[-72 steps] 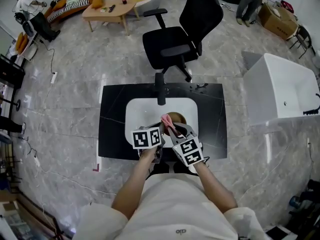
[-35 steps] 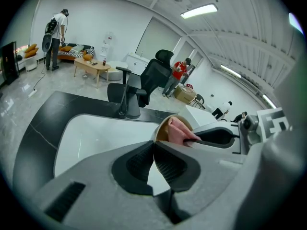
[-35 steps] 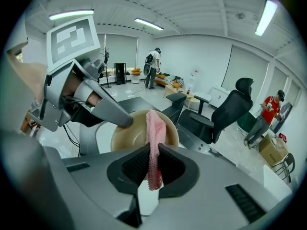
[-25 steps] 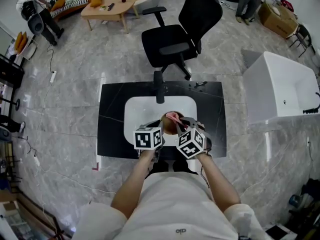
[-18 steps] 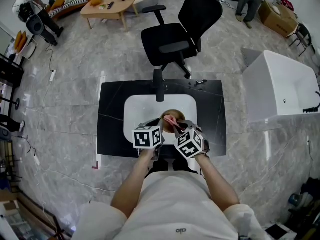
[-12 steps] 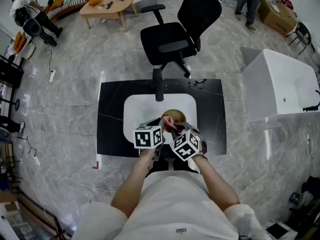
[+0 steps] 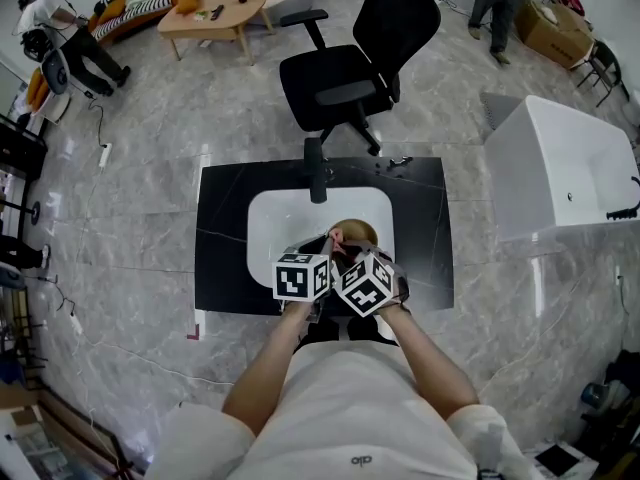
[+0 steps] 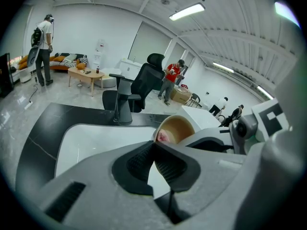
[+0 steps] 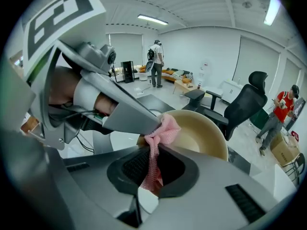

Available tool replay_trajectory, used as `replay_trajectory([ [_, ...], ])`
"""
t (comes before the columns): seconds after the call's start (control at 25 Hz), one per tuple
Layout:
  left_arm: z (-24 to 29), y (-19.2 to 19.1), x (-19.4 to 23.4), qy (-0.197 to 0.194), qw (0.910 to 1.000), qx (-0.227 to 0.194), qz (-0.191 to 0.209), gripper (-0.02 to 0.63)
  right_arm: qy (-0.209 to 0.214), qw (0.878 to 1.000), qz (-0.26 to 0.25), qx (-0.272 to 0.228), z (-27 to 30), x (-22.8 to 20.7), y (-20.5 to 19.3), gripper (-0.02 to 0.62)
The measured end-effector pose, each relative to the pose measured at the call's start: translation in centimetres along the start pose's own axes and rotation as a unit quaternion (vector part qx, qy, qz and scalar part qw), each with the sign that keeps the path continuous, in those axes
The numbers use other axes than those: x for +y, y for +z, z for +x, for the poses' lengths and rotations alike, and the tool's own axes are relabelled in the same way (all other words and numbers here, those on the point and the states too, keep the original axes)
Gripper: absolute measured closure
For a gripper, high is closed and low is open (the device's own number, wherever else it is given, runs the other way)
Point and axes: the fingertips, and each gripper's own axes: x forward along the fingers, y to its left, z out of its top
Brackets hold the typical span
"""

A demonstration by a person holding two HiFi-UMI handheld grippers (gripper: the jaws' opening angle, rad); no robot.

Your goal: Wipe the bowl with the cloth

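Grey marble floor [image 7: 130, 168] lies all around the black counter [image 7: 225, 258] with its white sink [image 7: 275, 218]. Over the sink I hold the round tan bowl [image 9: 204, 128], tipped up. My left gripper [image 8: 154, 146] is closed tight on the bowl's rim. My right gripper [image 9: 152, 169] is closed on the soft pink cloth [image 9: 165, 127]. The bunched top of the cloth sticks out past the jaws and touches the bowl's near edge, right beside my left gripper's tip. A black office chair [image 7: 345, 78] stands behind the counter.
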Motion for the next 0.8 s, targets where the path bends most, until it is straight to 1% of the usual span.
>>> replay_trajectory([
  [0.2,-0.1,0.0,-0.4,-0.003,0.9998,0.005,0.019,0.589,-0.02,1.0,0.001,-0.017,-0.3,-0.8,0.6,0.563],
  [0.36,-0.1,-0.1,-0.4,-0.008,0.9997,0.008,0.024,0.589,-0.022,0.999,0.008,-0.027,-0.3,-1.1,0.6,0.563],
  [0.64,-0.1,-0.3,-0.6,-0.012,0.9995,0.012,0.028,0.589,-0.033,0.996,0.07,-0.054,-1.2,-2.8,1.0,0.563],
  [0.8,0.2,-0.4,-0.5,-0.008,0.9995,0.012,0.028,0.589,-0.052,0.992,0.103,-0.059,-1.4,-3.9,0.8,0.563],
])
